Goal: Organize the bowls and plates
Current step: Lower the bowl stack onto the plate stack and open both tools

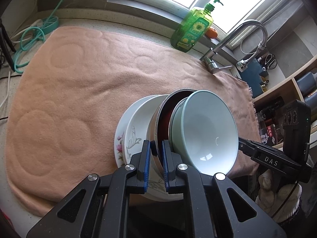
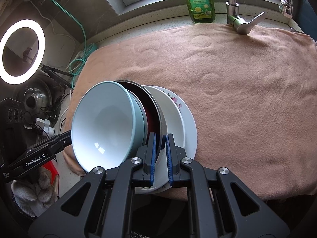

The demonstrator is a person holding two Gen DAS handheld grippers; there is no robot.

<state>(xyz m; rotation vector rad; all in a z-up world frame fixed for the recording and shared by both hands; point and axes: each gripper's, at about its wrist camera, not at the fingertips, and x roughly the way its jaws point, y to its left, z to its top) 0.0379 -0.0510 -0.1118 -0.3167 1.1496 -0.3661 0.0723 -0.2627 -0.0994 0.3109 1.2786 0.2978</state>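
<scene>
A stack of dishes rests at the near edge of a peach towel [image 1: 79,79] [image 2: 247,89]. Lowest is a flowered plate [image 1: 119,136] [image 2: 190,123]. On it lies a white deep plate with a leaf pattern [image 1: 138,119] [image 2: 172,115]. Then comes a steel bowl with a red inside [image 1: 168,109] [image 2: 150,107], and nested in it a pale green bowl [image 1: 206,130] [image 2: 105,127]. My left gripper [image 1: 155,144] [image 2: 65,138] is shut on the steel bowl's rim. My right gripper [image 2: 161,136] [image 1: 243,144] is shut on that rim from the opposite side.
A green dish-soap bottle [image 1: 191,29] [image 2: 201,0] and a steel faucet [image 1: 237,33] [image 2: 232,4] stand at the back by the window. A lit ring light [image 2: 21,51], cables and a teal hose [image 1: 29,37] lie left of the towel. Gloved hands [image 1: 277,188] [image 2: 33,190] hold the grippers.
</scene>
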